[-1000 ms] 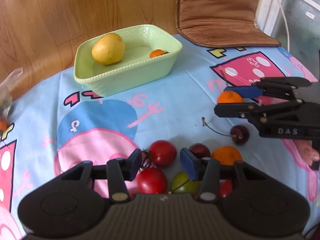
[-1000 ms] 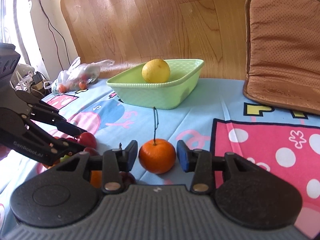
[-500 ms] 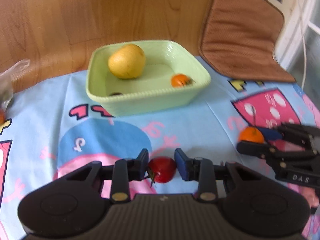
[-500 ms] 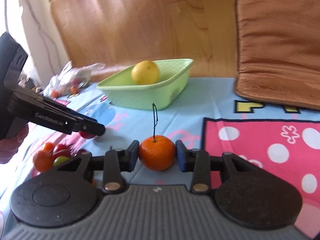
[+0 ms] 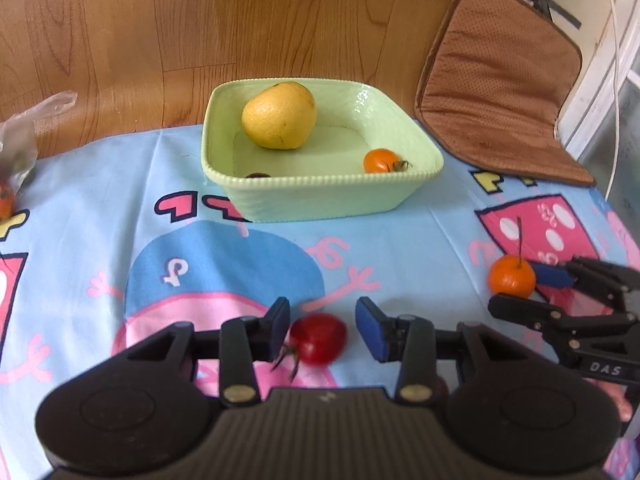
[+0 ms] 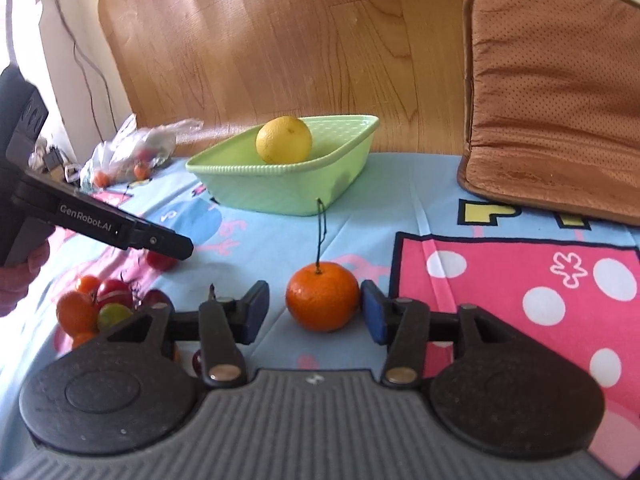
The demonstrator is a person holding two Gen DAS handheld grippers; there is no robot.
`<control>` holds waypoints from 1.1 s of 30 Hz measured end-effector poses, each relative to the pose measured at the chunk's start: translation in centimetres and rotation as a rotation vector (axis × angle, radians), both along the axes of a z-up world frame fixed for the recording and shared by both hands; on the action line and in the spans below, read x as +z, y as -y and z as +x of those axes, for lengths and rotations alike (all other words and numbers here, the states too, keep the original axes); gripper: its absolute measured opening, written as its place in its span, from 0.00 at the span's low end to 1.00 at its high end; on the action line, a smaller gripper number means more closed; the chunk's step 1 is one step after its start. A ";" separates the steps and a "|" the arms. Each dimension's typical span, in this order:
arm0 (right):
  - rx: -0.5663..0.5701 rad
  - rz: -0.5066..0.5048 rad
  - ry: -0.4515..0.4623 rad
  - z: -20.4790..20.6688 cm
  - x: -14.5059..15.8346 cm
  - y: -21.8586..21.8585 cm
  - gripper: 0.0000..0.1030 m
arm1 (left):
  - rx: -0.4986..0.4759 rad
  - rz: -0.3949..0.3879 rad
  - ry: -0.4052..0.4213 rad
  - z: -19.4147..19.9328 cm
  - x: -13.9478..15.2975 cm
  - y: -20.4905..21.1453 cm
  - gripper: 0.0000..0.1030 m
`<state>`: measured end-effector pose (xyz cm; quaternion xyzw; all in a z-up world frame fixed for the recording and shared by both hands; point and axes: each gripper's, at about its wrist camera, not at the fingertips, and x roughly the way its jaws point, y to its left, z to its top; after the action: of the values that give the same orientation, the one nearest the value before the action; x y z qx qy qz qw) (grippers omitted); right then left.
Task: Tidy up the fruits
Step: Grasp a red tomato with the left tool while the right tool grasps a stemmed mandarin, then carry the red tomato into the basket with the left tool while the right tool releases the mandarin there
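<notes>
A pale green dish [image 5: 332,196] holds a yellow citrus fruit [image 5: 279,115], a small orange tomato [image 5: 381,160] and a dark fruit at its near wall. My left gripper [image 5: 322,326] is open around a red tomato [image 5: 318,338] that touches the left pad only. My right gripper [image 6: 314,310] is open around an orange mandarin [image 6: 322,297] with a long stem, close to its right pad. The mandarin [image 5: 511,275] also shows in the left wrist view. The dish [image 6: 280,192] with the yellow fruit [image 6: 284,139] stands behind it.
A pile of small red, orange and green fruits [image 6: 94,306] lies at the left on the cartoon tablecloth [image 5: 120,248]. A plastic bag [image 6: 128,154] with fruits sits at the far left. A brown cushion [image 6: 556,96] leans at the right.
Both grippers have opened wider around their fruits. The left gripper moved forward with the red tomato toward the dish, away from the fruit pile.
</notes>
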<state>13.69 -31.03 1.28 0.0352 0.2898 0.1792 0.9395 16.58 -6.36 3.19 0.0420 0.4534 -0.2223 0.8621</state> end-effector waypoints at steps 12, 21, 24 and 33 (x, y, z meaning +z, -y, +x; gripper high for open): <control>-0.005 -0.090 0.022 -0.4 0.0 -0.7 0.39 | -0.039 0.003 0.087 -2.4 -0.7 -2.0 0.30; 0.012 -0.022 0.102 2.2 3.6 -2.0 0.39 | 0.030 -0.182 0.157 0.2 2.7 -2.7 0.30; 0.008 -0.003 0.124 4.4 4.5 -2.7 0.39 | 0.061 -0.199 0.192 1.8 3.9 -1.8 0.30; -0.045 0.030 0.099 9.3 3.6 -3.6 0.39 | 0.187 -0.129 0.214 6.8 3.0 1.0 0.30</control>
<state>23.02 -27.41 4.92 0.0468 0.2391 0.1639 0.9559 23.43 -7.39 6.16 -0.0321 0.3455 -0.1640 0.9234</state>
